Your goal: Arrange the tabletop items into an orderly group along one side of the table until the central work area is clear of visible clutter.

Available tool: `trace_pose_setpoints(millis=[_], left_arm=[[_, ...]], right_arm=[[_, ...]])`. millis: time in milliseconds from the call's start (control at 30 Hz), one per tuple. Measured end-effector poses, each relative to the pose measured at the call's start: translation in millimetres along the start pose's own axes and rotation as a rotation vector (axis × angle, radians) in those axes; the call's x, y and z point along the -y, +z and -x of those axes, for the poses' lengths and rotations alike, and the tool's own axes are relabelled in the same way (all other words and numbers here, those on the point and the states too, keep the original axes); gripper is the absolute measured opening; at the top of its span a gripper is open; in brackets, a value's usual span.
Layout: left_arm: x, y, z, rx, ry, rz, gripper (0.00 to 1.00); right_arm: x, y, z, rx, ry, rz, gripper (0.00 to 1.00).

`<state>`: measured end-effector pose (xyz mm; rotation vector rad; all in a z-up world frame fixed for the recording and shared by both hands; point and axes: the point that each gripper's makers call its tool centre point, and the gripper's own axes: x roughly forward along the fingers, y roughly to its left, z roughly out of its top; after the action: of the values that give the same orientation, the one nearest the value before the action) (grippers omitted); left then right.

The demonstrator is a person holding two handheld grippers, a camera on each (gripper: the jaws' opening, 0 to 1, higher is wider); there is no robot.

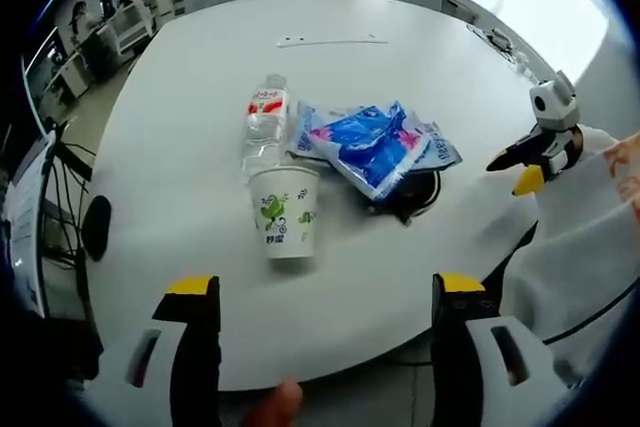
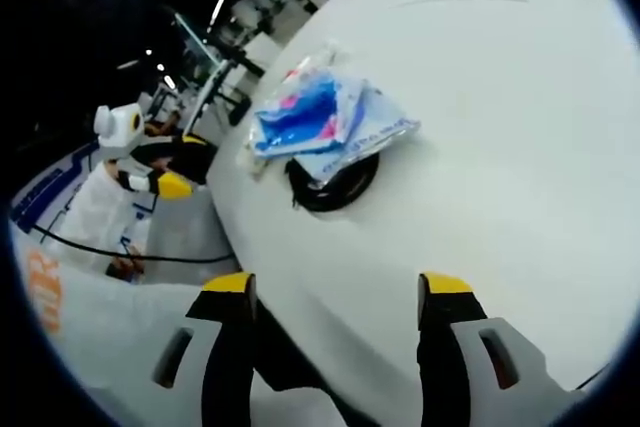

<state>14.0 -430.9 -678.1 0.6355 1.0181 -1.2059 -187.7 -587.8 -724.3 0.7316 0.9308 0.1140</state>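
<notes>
1. In the left gripper view, your left gripper point(image 1: 325, 297) hangs over the near edge of the tabletop point(image 1: 180, 157) with its jaws spread wide and nothing between them.
2. The paper cup point(image 1: 285, 212) stands upright just ahead at 12 o'clock. The water bottle point(image 1: 265, 127) lies on its side right behind it, the two touching or nearly so.
3. At 1 o'clock the blue snack packets point(image 1: 375, 147) are heaped over a coiled black cable point(image 1: 415, 192); this loose cluster sits mid-table, which is the clutter you must shift.
4. Your right gripper point(image 1: 520, 169) comes in at 3 o'clock, off the edge. Open room spreads at 9 and 12 o'clock.
5. In the right gripper view, your right gripper point(image 2: 335, 292) is also wide and empty, hovering at the tabletop's rim.
6. The packets point(image 2: 320, 122) and cable point(image 2: 335, 182) lie at 12 o'clock; bare surface runs toward 2 o'clock. I judge the rim close enough to mind when nudging things.
</notes>
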Motion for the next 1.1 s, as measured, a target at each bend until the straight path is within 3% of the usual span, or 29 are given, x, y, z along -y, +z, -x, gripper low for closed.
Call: trace_pose_setpoints(millis=[800, 1100], left_arm=[[7.9, 11.4, -4.3, 0.049, -0.026, 0.016, 0.83], [14.6, 21.7, -6.5, 0.110, -0.038, 0.052, 0.74]], right_arm=[[-1.3, 16.7, 1.0, 0.047, -0.012, 0.044, 0.61], [-1.8, 39.7, 5.6, 0.114, -0.024, 0.077, 0.56]])
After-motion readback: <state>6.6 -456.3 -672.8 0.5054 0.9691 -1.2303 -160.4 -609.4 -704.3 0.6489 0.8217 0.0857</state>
